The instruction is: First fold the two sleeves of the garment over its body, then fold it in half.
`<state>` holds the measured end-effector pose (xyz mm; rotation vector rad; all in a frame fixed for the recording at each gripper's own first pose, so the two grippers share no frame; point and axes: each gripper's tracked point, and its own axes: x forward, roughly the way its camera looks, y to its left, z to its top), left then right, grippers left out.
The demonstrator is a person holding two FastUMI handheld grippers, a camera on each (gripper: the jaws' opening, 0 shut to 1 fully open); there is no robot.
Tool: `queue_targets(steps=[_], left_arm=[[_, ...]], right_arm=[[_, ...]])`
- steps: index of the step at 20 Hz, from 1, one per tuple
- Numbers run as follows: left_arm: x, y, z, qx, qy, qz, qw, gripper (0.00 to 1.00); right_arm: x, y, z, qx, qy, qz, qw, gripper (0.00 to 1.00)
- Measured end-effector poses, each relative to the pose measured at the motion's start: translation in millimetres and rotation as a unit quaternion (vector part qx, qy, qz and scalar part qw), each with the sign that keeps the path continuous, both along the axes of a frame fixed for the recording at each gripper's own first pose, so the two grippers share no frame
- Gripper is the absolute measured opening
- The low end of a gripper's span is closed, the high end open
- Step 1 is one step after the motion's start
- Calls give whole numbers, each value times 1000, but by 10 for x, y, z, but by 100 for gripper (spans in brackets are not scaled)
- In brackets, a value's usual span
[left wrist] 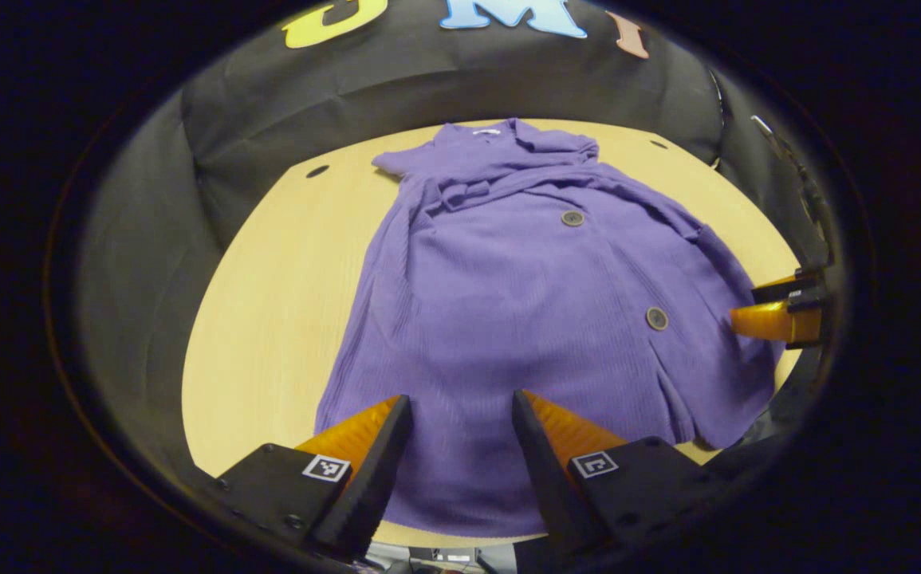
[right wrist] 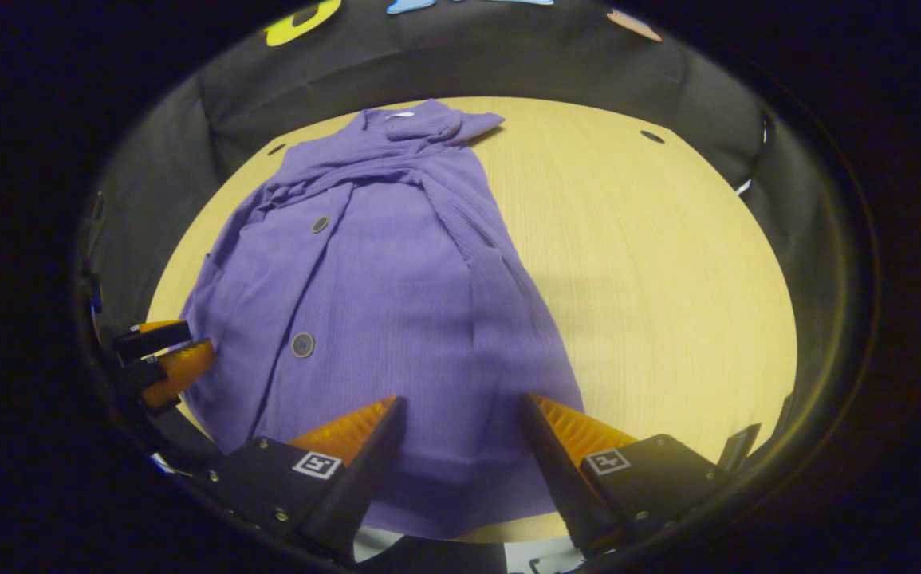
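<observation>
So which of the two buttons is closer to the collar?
The upper round dark button on the purple ribbed knit garment sits just below the folded sleeves near the collar. The other button lies lower, toward the hem.

Dim, warm, even light falls on the table [left wrist: 269, 319]; it casts soft shadows just beside the purple garment [left wrist: 524, 319]. Fisheye bending curves the table's edges, and both views darken and blur beyond them.

Matt ribbed knit garment [left wrist: 508, 319] lies on smooth pale wood-grain table [left wrist: 269, 319]
</observation>
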<state>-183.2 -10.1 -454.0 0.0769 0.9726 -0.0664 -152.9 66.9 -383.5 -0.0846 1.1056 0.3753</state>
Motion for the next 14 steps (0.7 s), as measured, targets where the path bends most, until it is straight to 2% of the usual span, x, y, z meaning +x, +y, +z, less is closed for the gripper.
queue_targets(steps=[3,6,9,10,11,12,13,14], left_arm=[[4,4,-37,-3,0,10,1000,86],[0,1,-35,-33,0,39,999,86],[-10,-70,-61,-30,-4,27,999,86],[4,-107,-60,-28,-8,22,999,77],[10,-138,-52,-28,-10,21,999,68],[16,-128,-67,-30,-9,23,999,70],[35,-158,-61,-37,-9,25,999,61],[16,-151,-69,-37,-7,21,999,65]], right_arm=[[-23,-30,-42,-17,-1,1,1000,95],[-43,-20,-46,-27,-8,2,1000,96],[-61,2,-52,-22,-16,5,1000,96],[-57,13,-49,-22,-18,8,1000,94],[-55,34,-59,-19,-21,10,1000,93],[-59,32,-49,-20,-21,10,1000,89],[-61,78,-56,-8,-20,10,1000,81],[-64,104,-42,-4,-16,-1,1000,75]])
